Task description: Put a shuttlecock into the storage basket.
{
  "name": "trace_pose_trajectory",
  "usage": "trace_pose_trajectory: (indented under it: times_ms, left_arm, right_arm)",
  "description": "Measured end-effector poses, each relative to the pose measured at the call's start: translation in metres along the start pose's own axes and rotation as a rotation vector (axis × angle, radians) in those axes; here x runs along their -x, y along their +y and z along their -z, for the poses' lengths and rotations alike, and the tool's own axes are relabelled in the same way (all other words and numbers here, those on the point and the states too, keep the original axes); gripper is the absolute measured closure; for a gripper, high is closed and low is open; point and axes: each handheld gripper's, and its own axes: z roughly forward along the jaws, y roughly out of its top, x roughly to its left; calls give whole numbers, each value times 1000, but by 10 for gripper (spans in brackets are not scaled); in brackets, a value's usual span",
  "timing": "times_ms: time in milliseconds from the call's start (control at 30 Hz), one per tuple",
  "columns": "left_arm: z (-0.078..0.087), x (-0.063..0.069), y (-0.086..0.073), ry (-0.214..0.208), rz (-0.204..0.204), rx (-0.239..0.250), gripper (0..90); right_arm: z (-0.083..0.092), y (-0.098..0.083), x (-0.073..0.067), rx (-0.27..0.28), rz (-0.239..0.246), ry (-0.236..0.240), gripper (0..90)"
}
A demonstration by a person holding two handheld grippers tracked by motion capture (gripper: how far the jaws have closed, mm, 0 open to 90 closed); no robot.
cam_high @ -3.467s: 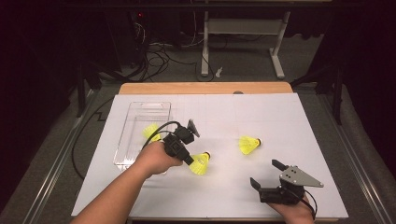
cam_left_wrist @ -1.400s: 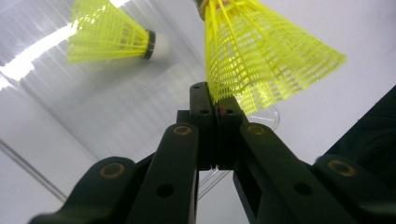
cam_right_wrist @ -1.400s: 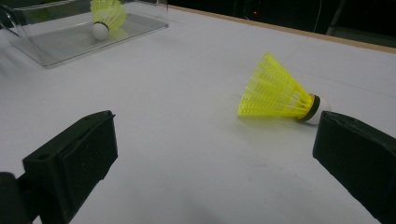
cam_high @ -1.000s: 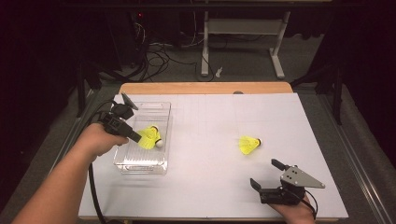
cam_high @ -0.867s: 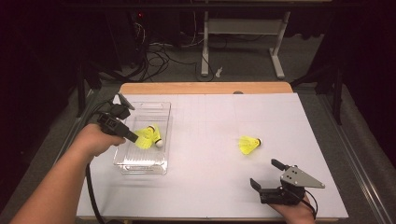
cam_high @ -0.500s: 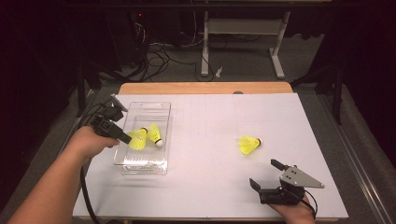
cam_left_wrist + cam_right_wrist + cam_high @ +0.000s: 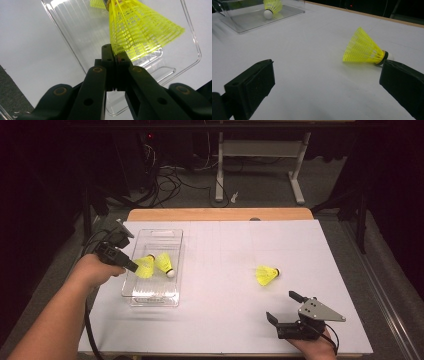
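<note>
Left gripper [image 7: 131,266] clamped on a yellow shuttlecock's skirt [image 7: 140,32] over the clear tray [image 7: 172,237]. Right gripper [image 7: 282,306] spread wide near another shuttlecock [image 7: 266,274].

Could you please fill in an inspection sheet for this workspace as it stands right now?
Surface: white table top with a wooden far edge, lying flat.
Job's things: clear tray at the left with two yellow shuttlecocks over it, one lying inside, one held; a third shuttlecock lies on its side on the open sheet.
Clutter: nothing seen.
Grippers: left tool shut on the held shuttlecock's skirt rim, over the tray; right tool open, low at the near edge, jaws either side of its view of the third shuttlecock.
Cables: one black cable trails from the left tool.
Surroundings: dark floor, loose wires, a white desk frame behind.
</note>
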Motion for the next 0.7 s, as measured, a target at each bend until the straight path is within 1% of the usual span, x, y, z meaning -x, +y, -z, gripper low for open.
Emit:
trace_pose_trajectory:
  times_ms: [100, 167, 233, 267, 333, 433, 533, 567, 700]
  left_arm:
    - [2, 0, 6, 9, 14, 4, 891]
    - [3, -1, 10, 18, 16, 5, 891]
    - [6, -2, 14, 21, 23, 8, 890]
    - [8, -2, 16, 15, 28, 15, 890]
    - [9, -1, 20, 24, 25, 9, 890]
    - [11, 0, 25, 23, 28, 13, 890]
    - [7, -1, 28, 26, 38, 7, 889]
    - [6, -2, 29, 31, 48, 5, 889]
    - [0, -7, 32, 38, 65, -1, 888]
  right_arm:
    - [0, 0, 0, -1, 2, 1, 7]
    - [0, 0, 0, 0, 1, 2, 7]
    - [0, 0, 0, -1, 1, 4, 7]
    - [0, 0, 0, 1, 1, 6, 7]
    - [1, 0, 1, 1, 4, 8, 8]
    - [1, 0, 1, 0, 2, 9, 8]
    - [1, 0, 1, 1, 5, 11, 8]
    - [1, 0, 1, 3, 6, 12, 8]
    - [0, 0, 0, -1, 6, 14, 8]
